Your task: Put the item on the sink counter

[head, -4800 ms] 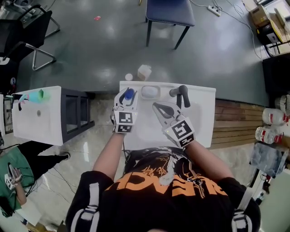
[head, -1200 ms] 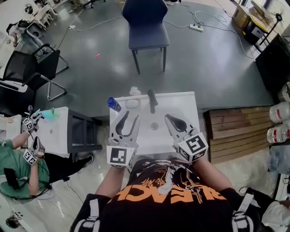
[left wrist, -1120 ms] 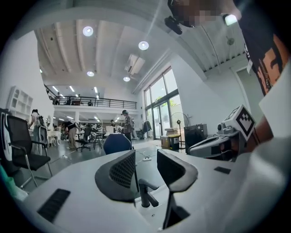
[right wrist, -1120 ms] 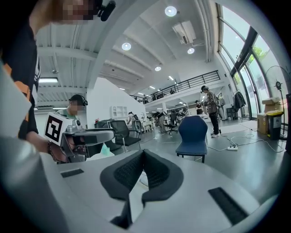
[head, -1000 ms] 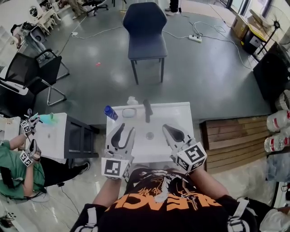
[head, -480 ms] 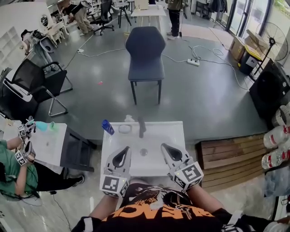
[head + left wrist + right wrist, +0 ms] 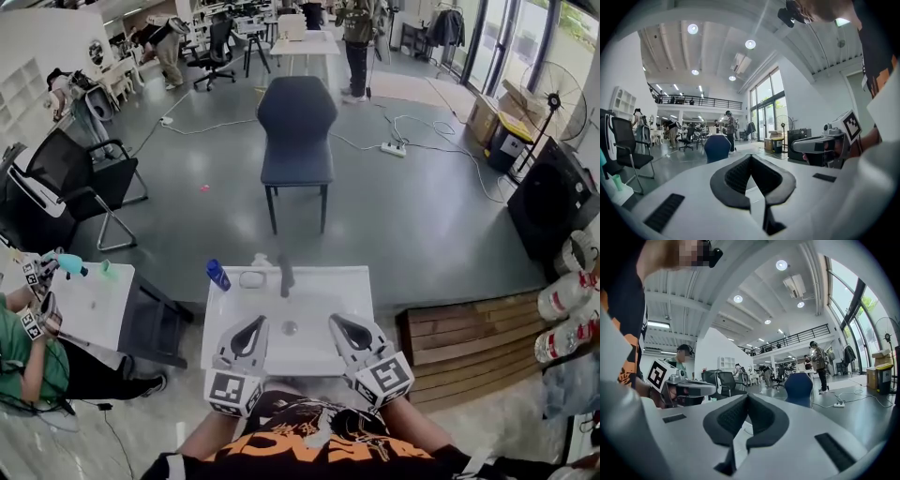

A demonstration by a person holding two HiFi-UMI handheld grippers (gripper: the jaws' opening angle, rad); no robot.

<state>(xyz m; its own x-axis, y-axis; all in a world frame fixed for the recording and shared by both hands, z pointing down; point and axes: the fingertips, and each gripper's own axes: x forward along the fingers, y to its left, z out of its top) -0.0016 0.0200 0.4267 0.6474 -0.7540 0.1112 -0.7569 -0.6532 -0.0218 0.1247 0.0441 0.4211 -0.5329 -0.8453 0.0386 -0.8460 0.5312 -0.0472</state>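
The left gripper (image 7: 254, 322) and right gripper (image 7: 337, 322) hover empty at the near edge of the sink counter (image 7: 354, 286), jaws pressed together. A blue bottle (image 7: 217, 275) sits at its far left corner.

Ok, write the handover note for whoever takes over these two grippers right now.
Left gripper: shut, empty, over the near edge of the sink counter.
Right gripper: shut, empty, beside it.
Blue bottle: on the counter's far left corner, left of the soap dish and faucet, clear of both grippers.
Done: bottle placed.
Left: nothing apparent; just check that it sits steady.
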